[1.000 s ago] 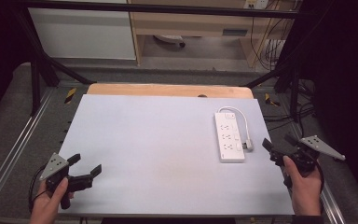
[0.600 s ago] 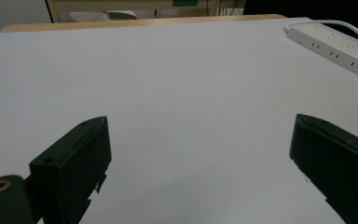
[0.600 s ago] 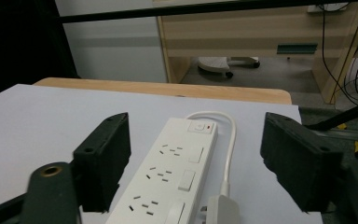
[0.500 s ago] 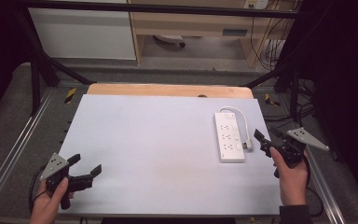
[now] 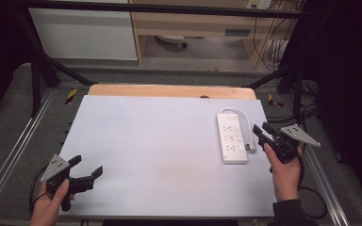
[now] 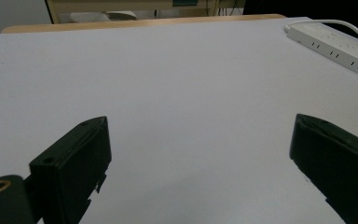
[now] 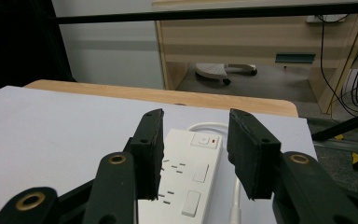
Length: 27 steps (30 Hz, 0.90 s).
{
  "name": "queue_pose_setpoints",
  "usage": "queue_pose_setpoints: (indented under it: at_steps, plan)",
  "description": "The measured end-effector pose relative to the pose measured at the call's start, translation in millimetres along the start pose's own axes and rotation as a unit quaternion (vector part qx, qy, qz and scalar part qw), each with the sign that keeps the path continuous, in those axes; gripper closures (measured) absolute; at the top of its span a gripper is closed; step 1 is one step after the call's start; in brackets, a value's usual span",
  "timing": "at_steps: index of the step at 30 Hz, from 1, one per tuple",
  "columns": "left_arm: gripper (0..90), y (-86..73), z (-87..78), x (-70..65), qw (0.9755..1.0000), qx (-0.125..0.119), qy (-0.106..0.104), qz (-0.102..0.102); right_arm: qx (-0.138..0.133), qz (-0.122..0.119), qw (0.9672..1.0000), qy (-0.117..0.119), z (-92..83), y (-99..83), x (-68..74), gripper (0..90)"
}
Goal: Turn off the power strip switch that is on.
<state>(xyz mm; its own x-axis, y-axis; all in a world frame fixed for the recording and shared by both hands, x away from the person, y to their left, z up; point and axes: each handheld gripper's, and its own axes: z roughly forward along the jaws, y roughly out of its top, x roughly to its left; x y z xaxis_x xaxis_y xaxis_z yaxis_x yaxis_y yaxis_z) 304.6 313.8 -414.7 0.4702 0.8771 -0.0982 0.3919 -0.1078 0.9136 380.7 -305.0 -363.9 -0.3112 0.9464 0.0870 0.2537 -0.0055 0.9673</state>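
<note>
Now the right hand-held gripper [image 5: 260, 134], jaws just closing, still empty, nears the power strip [image 5: 231, 138]; the left hand-held gripper [image 5: 86, 169] waits wide apart. Next, I judge, it must settle on the strip's plug [image 5: 250, 147].

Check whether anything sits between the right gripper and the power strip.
Nothing visible does. The right gripper hovers just off the near right end of the white power strip, jaws partly apart and just closing, nothing between them. Only the strip's own white cable runs along that side. The left gripper is far off, open.
</note>
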Motion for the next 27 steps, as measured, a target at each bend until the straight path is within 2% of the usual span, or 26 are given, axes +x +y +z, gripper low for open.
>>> queue_pose_setpoints:
  at_steps: [9,20,27]
  plan:
    - [5.3,-0.1,0.5,0.1,1.0000,0.000,0.000,-0.001,-0.005,-0.004,1.0000,0.002,5.1,-0.2,2.6,62.1]
    - [5.3,-0.1,0.4,0.1,1.0000,0.000,-0.002,-0.001,-0.014,-0.005,0.9999,-0.007,12.7,-2.8,3.4,70.5]
    - [5.3,-0.2,0.3,0.0,1.0000,-0.001,-0.001,-0.002,-0.019,-0.017,0.9997,-0.006,21.1,-1.6,4.2,77.0]
